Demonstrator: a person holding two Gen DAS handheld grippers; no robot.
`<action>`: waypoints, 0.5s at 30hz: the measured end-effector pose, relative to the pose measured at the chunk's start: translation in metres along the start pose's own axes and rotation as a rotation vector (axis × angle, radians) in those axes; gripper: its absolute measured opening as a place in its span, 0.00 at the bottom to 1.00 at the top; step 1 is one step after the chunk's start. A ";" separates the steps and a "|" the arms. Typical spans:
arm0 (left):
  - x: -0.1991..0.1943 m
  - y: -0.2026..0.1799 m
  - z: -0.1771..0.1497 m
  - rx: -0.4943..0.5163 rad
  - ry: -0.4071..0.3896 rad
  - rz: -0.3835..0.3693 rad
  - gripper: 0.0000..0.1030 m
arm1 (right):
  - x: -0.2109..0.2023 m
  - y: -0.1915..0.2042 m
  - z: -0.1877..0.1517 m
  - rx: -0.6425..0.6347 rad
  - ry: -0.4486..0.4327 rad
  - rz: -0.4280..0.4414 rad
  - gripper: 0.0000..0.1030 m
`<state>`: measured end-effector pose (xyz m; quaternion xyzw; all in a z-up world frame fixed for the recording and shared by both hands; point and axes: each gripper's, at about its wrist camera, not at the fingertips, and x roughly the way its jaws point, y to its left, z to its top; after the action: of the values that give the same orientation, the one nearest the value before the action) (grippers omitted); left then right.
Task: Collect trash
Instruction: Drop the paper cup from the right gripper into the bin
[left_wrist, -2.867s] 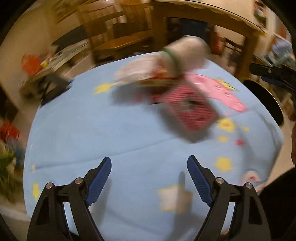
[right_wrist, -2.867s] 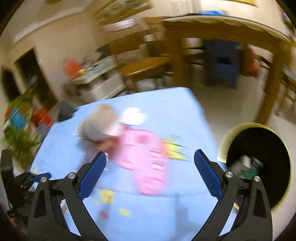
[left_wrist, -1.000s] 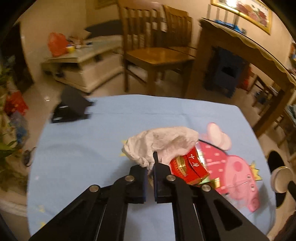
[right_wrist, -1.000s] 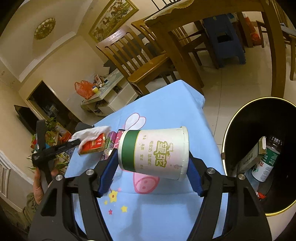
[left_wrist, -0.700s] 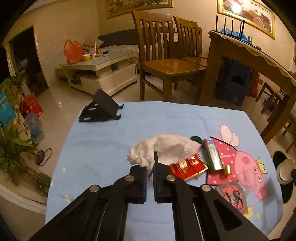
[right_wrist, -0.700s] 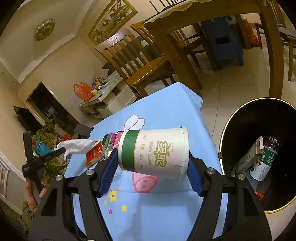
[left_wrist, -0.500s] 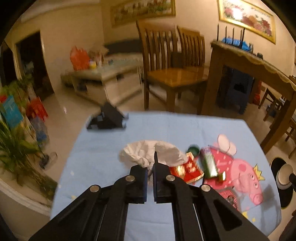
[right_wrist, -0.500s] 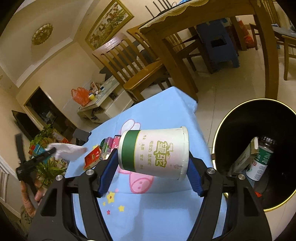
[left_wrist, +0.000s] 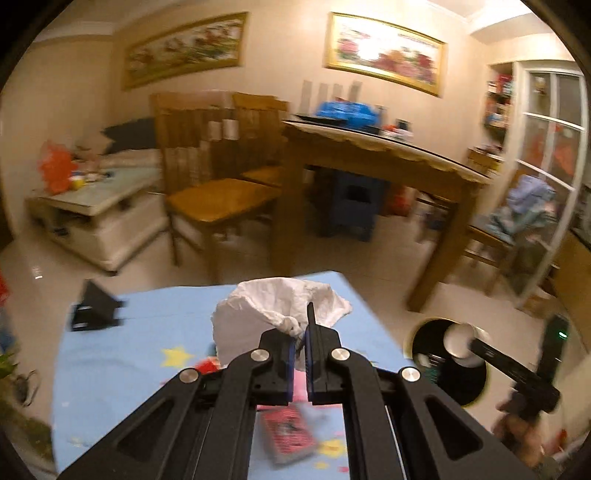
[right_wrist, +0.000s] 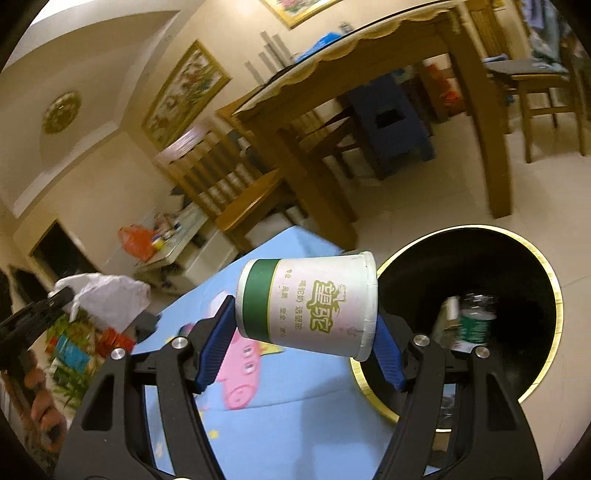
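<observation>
My left gripper is shut on a crumpled white tissue and holds it up above the blue cartoon tablecloth. The tissue also shows at the left of the right wrist view. My right gripper is shut on a white paper cup with a green band, lying sideways between the pads. The cup hangs beside the rim of a black bin with a gold edge, its mouth toward the bin. From the left wrist view the cup hovers over the bin.
A red-and-white striped wrapper and a red packet lie on the cloth, with a black stand at its far left. The bin holds a bottle and a carton. Wooden chairs and a dining table stand beyond.
The left gripper lifted the tissue off the table and swung right, toward the bin. The right gripper carried the cup right, up to the bin's rim.
</observation>
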<state>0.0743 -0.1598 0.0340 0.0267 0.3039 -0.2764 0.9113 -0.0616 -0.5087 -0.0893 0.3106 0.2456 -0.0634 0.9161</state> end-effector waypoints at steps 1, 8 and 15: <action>0.004 -0.009 -0.002 0.014 0.008 -0.018 0.03 | -0.002 -0.008 0.005 0.012 -0.011 -0.034 0.66; 0.063 -0.087 -0.014 0.117 0.130 -0.124 0.03 | 0.004 -0.062 0.013 0.151 0.019 -0.122 0.66; 0.107 -0.154 -0.035 0.225 0.224 -0.199 0.04 | 0.014 -0.098 0.011 0.249 0.090 -0.179 0.90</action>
<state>0.0459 -0.3350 -0.0369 0.1287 0.3720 -0.3927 0.8312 -0.0713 -0.5934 -0.1416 0.4012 0.3035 -0.1608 0.8491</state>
